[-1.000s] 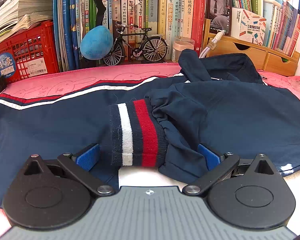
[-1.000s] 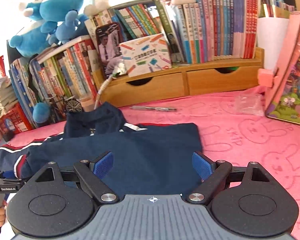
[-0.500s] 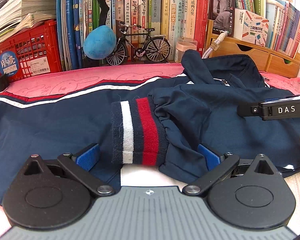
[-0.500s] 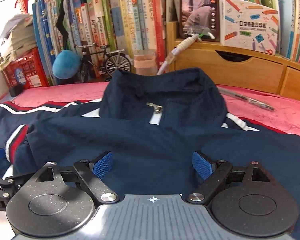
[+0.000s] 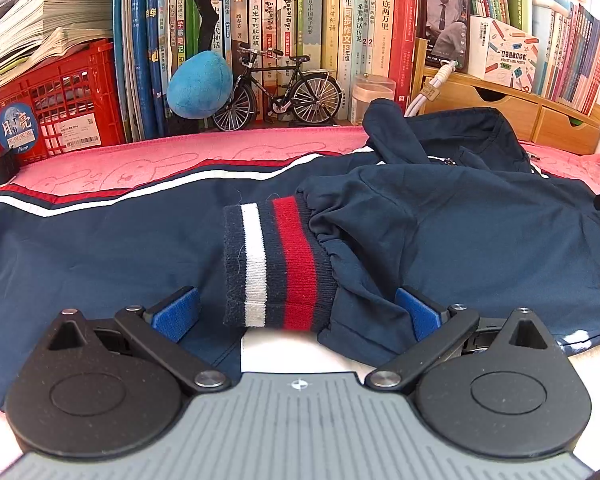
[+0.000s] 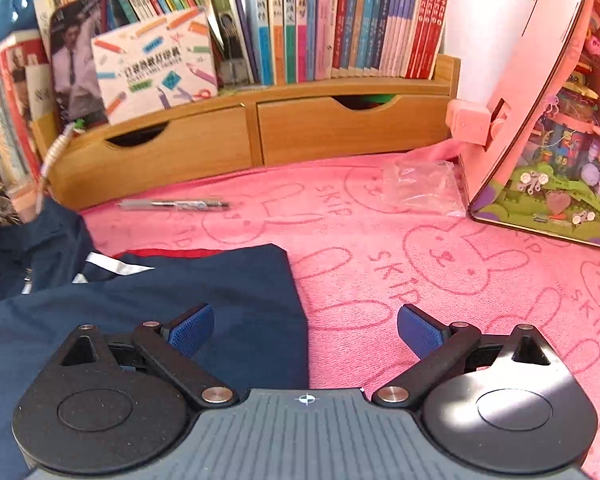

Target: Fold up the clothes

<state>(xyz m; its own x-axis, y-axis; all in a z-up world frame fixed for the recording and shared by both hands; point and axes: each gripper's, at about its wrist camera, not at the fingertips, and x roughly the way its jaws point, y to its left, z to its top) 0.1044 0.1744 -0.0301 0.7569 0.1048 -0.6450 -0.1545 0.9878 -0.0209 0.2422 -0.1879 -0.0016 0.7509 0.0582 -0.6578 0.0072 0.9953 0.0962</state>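
Pink towel under partly cropped jacket

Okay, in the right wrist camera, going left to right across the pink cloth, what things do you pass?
Navy jacket → pen → clear plastic bag → pink toy house.

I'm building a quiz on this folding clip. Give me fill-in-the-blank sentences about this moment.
1. The navy jacket lies on a ___ bunny-print towel.
2. The striped knit cuff sits between the open ___ gripper's fingers.
3. The open right gripper straddles the jacket's ___.
4. The grey pen lies before the ___ drawers.

Missing: pink; left; edge; wooden
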